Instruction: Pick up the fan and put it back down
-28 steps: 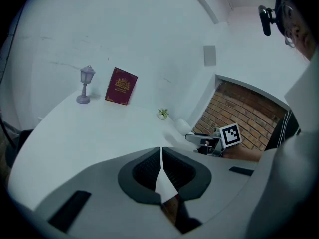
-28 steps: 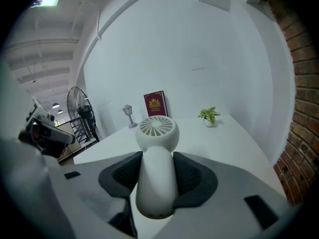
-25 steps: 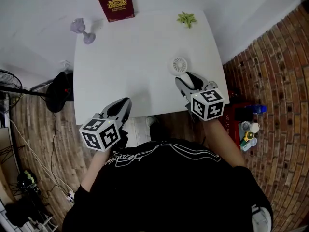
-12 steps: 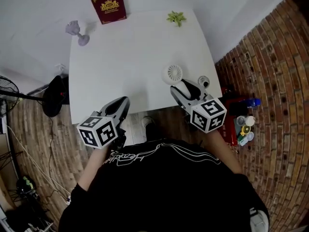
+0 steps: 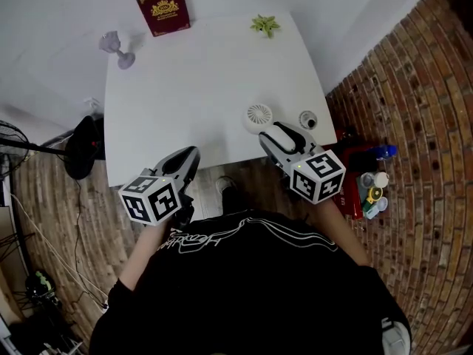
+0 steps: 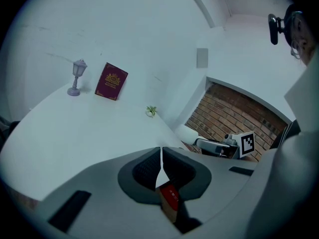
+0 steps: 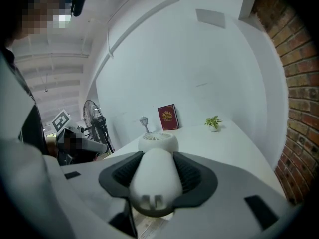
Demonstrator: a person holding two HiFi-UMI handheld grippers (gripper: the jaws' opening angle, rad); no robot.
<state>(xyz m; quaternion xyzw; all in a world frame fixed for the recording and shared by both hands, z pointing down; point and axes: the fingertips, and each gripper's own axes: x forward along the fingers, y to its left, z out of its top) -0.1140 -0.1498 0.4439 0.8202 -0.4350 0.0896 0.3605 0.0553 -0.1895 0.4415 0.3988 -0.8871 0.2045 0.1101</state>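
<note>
The head view looks steeply down from above the person onto the whole table [image 5: 199,87], the left gripper [image 5: 188,157] and right gripper [image 5: 272,132] low in frame. Each gripper view sits low at the table's near edge, close behind its own jaws, facing across to the far wall; the fan [image 7: 155,176] fills the right one's foreground. All three share the book [image 5: 162,8], lamp [image 5: 118,49] and plant [image 5: 264,25].

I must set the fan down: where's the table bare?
Bare: the white table's middle and left, from the red book, grey lamp figurine and green plant to the near edge. Crowded: right edge, by the small round object.
</note>
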